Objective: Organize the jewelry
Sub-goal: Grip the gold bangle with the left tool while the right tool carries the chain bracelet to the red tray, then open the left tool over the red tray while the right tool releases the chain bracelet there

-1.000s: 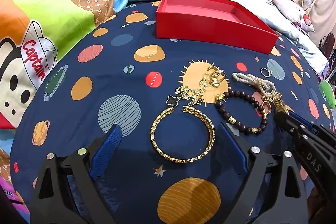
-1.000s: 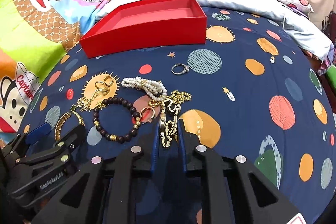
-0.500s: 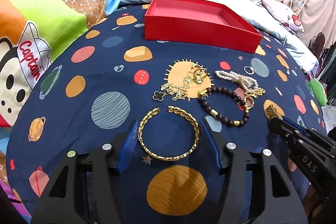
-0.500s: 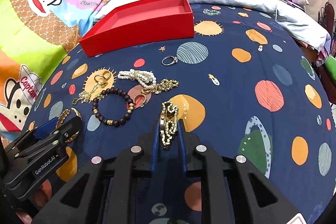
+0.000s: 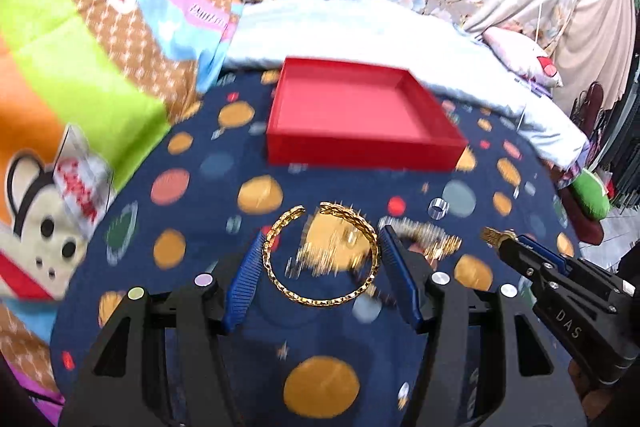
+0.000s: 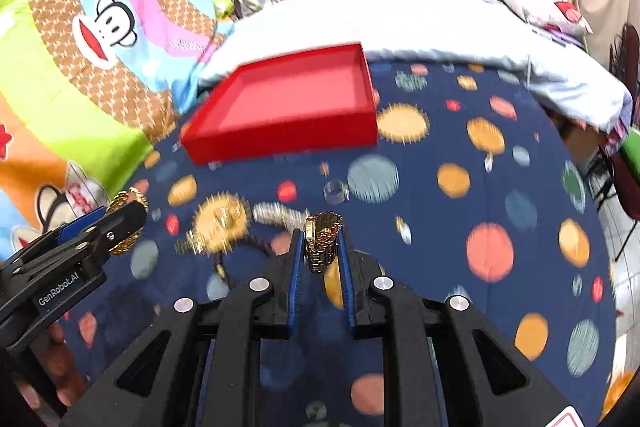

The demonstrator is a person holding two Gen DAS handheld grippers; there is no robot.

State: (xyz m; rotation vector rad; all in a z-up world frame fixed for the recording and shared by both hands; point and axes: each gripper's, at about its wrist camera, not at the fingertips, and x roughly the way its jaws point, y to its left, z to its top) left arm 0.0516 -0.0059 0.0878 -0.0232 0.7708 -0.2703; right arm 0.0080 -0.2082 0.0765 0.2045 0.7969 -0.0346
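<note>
We have a piece in each of our tongs. Our left tongs stand about half open, their blue pads pressed against the two outer sides of the gold chain bangle, which spans the gap between them and hangs clear of the bed. The bangle's open ends point forward, away from us and toward the red box. The jaws have just been closing, and the bangle sits between them. Our right tongs are nearly shut, pinching a gold watch with its link band bunched upright between the pads.

The red box lies ahead of both tongs on the planet-print bedspread, open side up and apparently empty. From the left tongs it sits almost straight ahead; from the right tongs it sits ahead and off to the left. Its long side runs across our view, so either piece can be dropped over the near wall. We judge the left hand to have the more direct line, with the right needing to swing leftward across.

The remaining jewelry, blurred here, lies on the bedspread between the tongs and the box: a pearl strand, a dark bead bracelet and a small ring.
</note>
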